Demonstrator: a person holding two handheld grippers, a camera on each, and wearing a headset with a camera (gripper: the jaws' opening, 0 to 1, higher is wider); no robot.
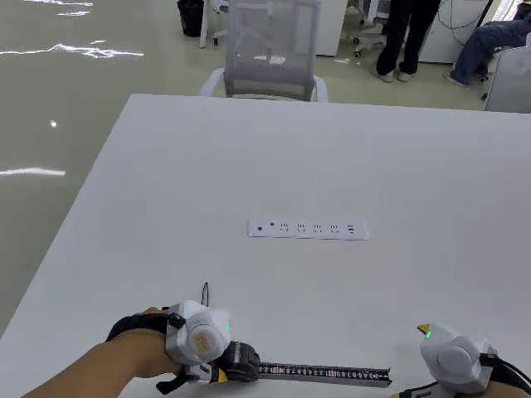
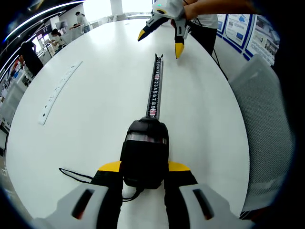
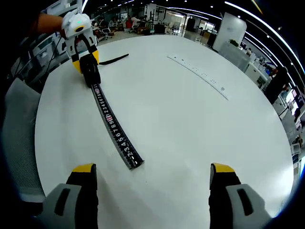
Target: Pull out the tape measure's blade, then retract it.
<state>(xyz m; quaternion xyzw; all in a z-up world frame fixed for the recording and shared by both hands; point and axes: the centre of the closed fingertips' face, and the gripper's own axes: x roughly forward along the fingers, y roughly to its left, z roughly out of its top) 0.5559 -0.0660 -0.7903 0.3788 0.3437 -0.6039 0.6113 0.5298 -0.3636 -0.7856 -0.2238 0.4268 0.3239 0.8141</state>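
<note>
While the left gripper clamps the tape measure, its fingers closed on the two sides of the black case, the blade lies extended and flat on the white worktop, numbers facing up.

Landmark: power strip, white, flat on the worktop.
- The tape measure case sits on the person's side of the power strip and to its left, well apart from it.
- The blade runs roughly parallel to the power strip, on the person's side of it. Its end hook lies below the strip's right end.
- A black strap trails from the case on the worktop, between case and power strip, near the case.
- The right gripper is on the person's side of the power strip and past its right end. Its fingers are spread wide and hold nothing. The end hook lies just ahead of them, not touching either one.
- A grey mesh chair stands at the worktop's edge, on the far side of the power strip.
</note>
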